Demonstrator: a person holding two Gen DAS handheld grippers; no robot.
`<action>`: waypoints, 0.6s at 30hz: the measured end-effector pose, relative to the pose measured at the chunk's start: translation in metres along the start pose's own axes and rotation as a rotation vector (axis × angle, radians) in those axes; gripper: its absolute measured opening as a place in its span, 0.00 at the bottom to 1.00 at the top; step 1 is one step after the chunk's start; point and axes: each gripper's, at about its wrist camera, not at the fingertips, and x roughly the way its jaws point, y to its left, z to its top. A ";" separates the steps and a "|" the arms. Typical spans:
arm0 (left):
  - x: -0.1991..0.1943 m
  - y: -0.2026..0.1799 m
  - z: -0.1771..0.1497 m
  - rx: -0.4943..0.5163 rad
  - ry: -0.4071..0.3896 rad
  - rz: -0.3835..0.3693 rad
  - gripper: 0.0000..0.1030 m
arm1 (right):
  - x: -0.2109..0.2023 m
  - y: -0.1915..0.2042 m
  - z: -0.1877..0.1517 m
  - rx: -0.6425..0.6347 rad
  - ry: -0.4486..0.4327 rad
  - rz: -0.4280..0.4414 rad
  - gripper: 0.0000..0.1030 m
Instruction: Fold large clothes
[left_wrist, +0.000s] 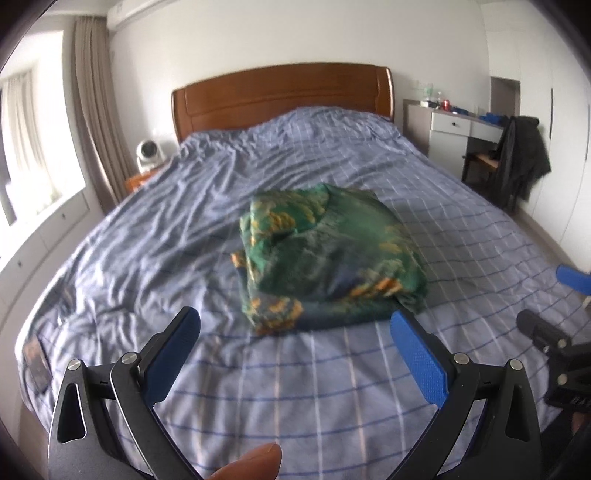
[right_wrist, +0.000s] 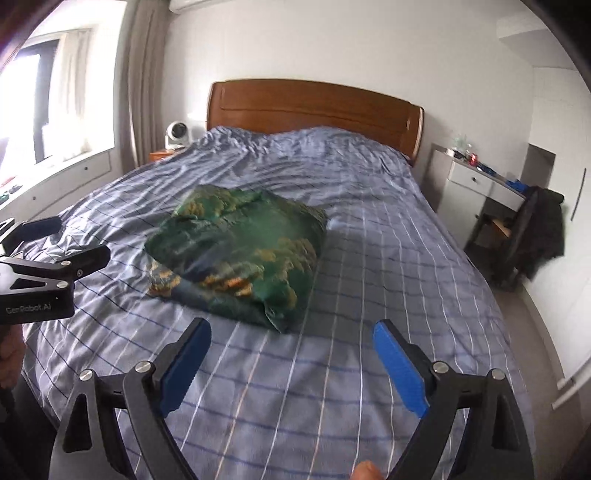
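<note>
Folded green patterned garment (left_wrist: 325, 258) lying as a compact, layered bundle on the blue checked bedspread (left_wrist: 332, 387), just ahead of both grippers and touching neither. The left gripper (left_wrist: 293, 323) hovers above the near part of the bed with its jaws spread wide and nothing between them; the bundle sits directly beyond its fingertips. The right gripper (right_wrist: 291, 334), likewise wide and empty, has the bundle ahead and slightly to its left. Both tools stand clear of the cloth, probably because the folding appears complete: edges are tucked under and no sleeve or hem trails outward.
</note>
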 end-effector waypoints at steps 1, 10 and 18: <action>0.000 -0.001 -0.002 -0.007 0.010 0.004 1.00 | -0.001 0.000 -0.002 0.004 0.011 -0.005 0.89; -0.009 0.000 -0.018 -0.059 0.066 0.039 1.00 | -0.009 0.008 -0.011 0.024 0.046 -0.010 0.89; -0.031 0.010 -0.029 -0.058 0.076 0.044 1.00 | -0.028 0.014 -0.020 0.043 0.053 0.011 0.89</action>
